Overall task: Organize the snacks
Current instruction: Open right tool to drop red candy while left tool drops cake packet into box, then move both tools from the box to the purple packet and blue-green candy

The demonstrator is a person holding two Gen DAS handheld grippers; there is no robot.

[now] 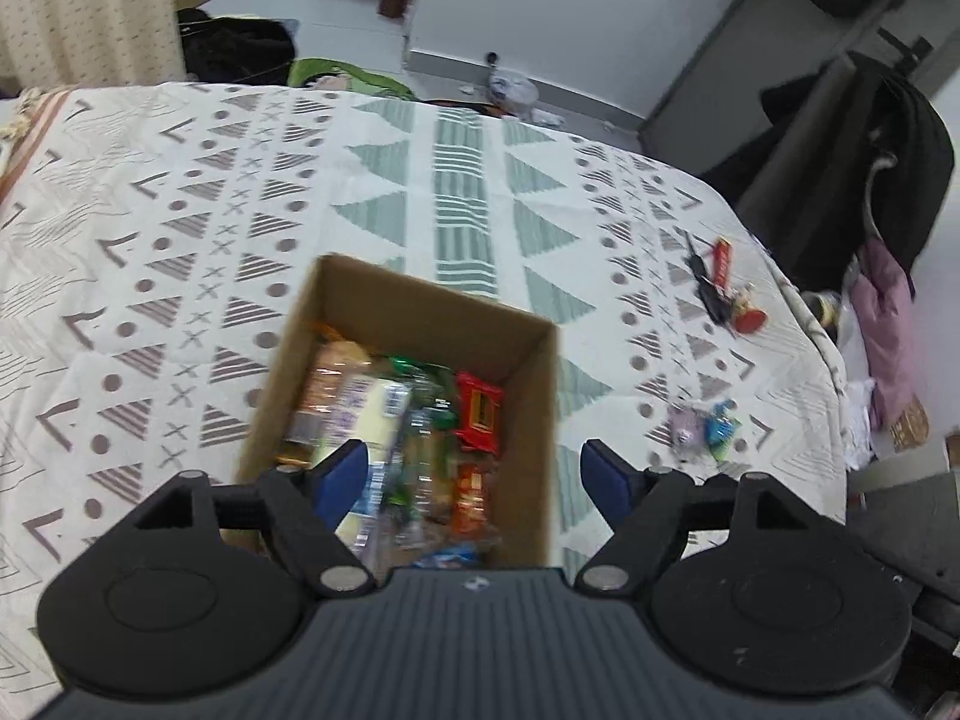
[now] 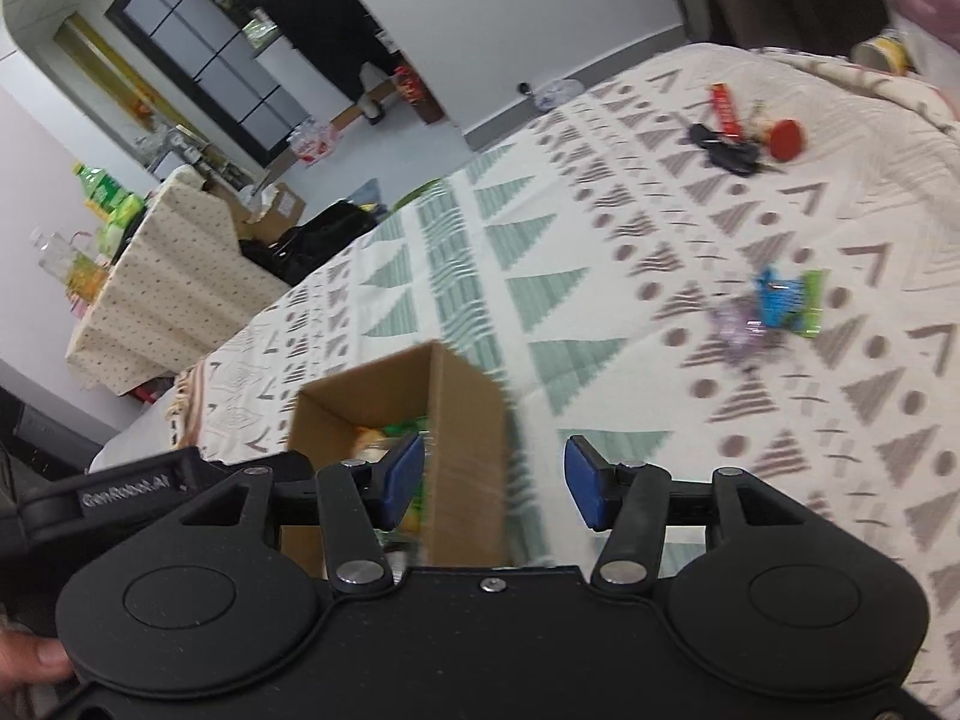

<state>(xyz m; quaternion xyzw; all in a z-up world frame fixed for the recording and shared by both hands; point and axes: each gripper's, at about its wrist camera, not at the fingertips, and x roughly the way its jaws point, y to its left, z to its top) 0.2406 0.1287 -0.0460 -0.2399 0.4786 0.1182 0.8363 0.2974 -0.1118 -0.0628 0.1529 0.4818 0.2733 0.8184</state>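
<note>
Cardboard box of snacks on patterned tablecloth, loose sweets well apart to its right.
Left gripper above box, jaws spread, empty. Right gripper beside box, jaws apart, empty. Keys near far edge.

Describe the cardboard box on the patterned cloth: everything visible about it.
The cardboard box is plain brown corrugated card, rectangular, open at the top with no flaps showing. It stands upright on the patterned cloth, just ahead of both grippers. Inside lie mixed snack packets, among them a red packet against the right wall and clear-wrapped pale ones at left. The open left gripper hovers over it; nothing grips it.
</note>
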